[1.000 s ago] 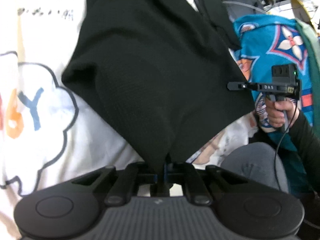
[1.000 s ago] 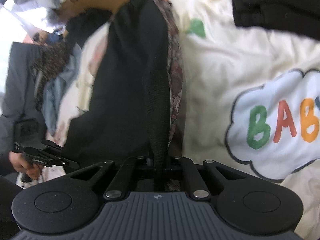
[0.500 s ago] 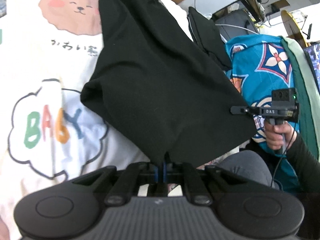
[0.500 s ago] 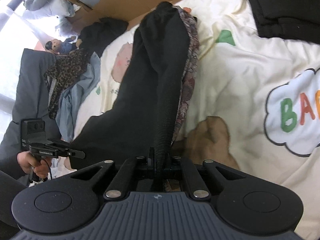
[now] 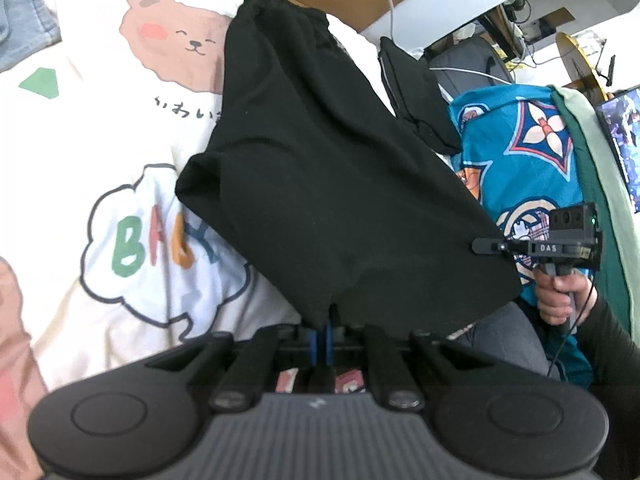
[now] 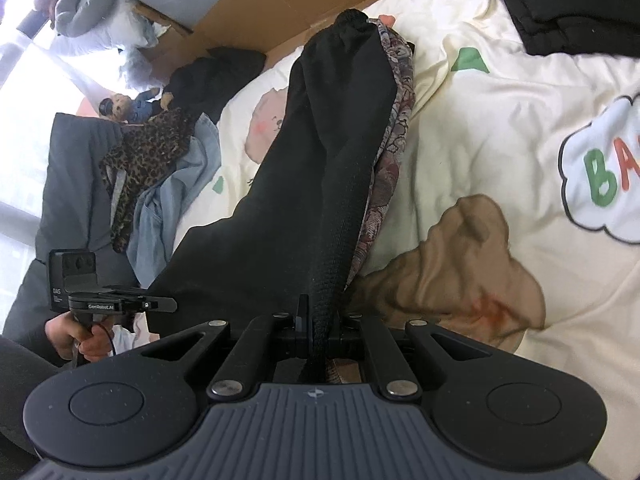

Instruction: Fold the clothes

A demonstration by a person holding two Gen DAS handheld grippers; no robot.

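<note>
A black garment [image 5: 320, 184] with a patterned lining [image 6: 390, 152] hangs stretched between both grippers above the cream bedspread [image 5: 100, 128]. My left gripper [image 5: 324, 322] is shut on its near corner. My right gripper [image 6: 320, 316] is shut on the other corner; it also shows in the left wrist view [image 5: 484, 245] at the cloth's right edge. The left gripper shows in the right wrist view [image 6: 170, 303] at the cloth's left edge. The garment's far end [image 6: 352, 20] rests on the bed.
A folded black stack [image 6: 568, 4] lies at the bed's far right. A pile of leopard-print and denim clothes [image 6: 160, 176] lies left. A cardboard box [image 6: 256, 8] stands behind the bed. A teal patterned blanket [image 5: 528, 152] is on the right.
Both grippers have pulled back and up with the black garment, drawing it out longer. More of the bedspread and the box behind it has come into view.
</note>
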